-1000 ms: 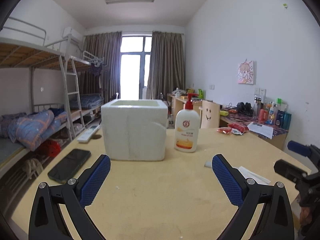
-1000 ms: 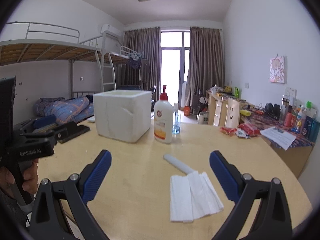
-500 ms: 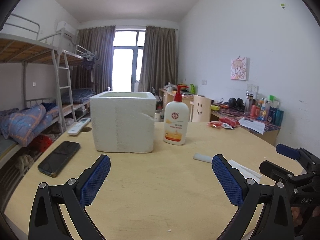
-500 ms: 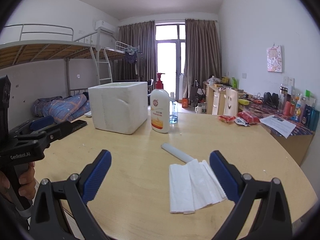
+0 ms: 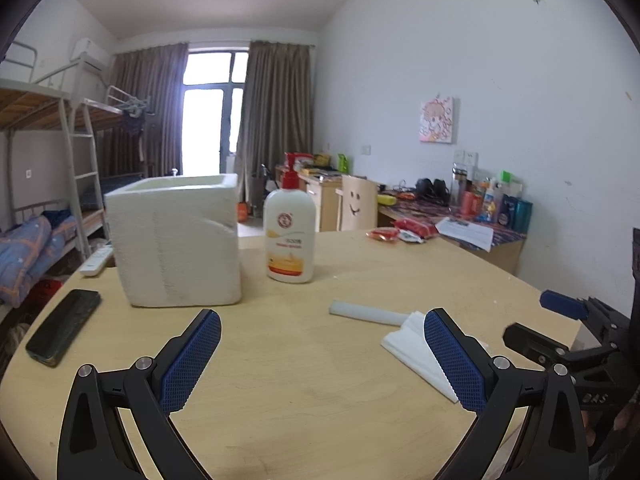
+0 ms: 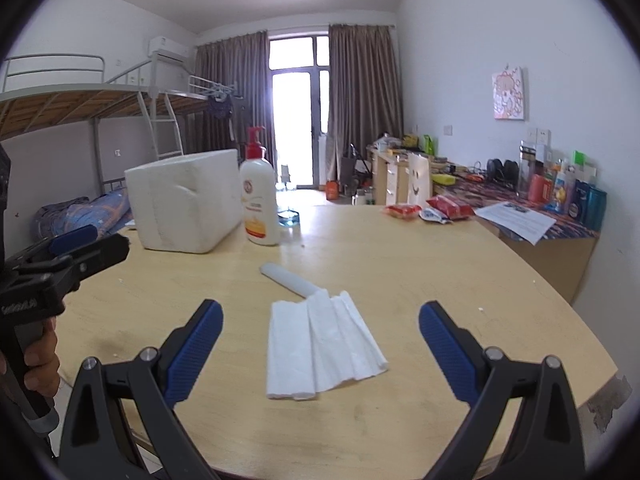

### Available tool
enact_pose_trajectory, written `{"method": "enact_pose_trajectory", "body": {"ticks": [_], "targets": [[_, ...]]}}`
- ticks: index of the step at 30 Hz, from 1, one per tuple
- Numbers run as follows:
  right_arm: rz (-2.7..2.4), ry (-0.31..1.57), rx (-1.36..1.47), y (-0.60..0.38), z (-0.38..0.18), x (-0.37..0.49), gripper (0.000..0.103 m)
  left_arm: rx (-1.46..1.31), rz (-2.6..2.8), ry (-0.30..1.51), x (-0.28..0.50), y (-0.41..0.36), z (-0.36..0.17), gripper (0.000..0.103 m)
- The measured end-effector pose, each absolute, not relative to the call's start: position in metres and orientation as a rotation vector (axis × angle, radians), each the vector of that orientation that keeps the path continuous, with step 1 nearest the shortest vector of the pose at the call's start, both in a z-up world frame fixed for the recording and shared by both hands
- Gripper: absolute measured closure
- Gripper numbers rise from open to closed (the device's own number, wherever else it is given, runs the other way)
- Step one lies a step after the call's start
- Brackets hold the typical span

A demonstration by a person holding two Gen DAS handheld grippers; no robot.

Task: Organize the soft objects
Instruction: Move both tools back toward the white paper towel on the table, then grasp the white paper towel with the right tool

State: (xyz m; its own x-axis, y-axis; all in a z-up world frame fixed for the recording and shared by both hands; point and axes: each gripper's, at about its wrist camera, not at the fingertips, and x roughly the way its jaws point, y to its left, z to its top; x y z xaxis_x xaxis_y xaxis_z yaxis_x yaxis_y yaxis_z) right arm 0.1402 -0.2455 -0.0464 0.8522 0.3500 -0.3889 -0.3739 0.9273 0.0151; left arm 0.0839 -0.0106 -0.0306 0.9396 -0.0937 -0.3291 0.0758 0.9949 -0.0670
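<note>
A folded white tissue (image 6: 320, 344) lies flat on the round wooden table (image 6: 420, 272), with a white foam stick (image 6: 290, 280) touching its far edge. My right gripper (image 6: 320, 344) hangs open just above the table, the tissue between its blue pads, not touching them. A white foam box (image 5: 176, 240) with an open top stands at the back left, a lotion pump bottle (image 5: 290, 236) beside it. My left gripper (image 5: 324, 360) is open and holds nothing; the tissue (image 5: 412, 352) and the stick (image 5: 366, 314) lie to its right.
A black phone (image 5: 62, 332) lies near the table's left edge, a white remote (image 5: 96, 264) behind it. Red snack packets (image 6: 424, 210) sit at the far right. A small glass dish (image 6: 288, 216) stands behind the bottle. A hand (image 6: 38, 360) holds the left gripper's handle.
Both grippers have swung to the right and moved closer to the table. The tissue now sits larger between the right pads and has come into the left view. Both stay open.
</note>
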Motion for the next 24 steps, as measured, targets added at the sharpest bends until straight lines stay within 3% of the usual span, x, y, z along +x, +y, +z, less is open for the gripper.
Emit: {"method": "enact_pose_trajectory", "body": {"ticks": [21, 24], "targets": [[0.416, 0.585, -0.111, -0.233, -0.076, 0.186, 0.003, -0.007, -0.174, 0.491, 0.144, -0.016, -0.046, 0.001], [0.422, 0.623, -0.121, -0.229, -0.081, 0.193, 0.008, -0.005, -0.167, 0.509, 0.151, -0.016, -0.047, 0.001]]}}
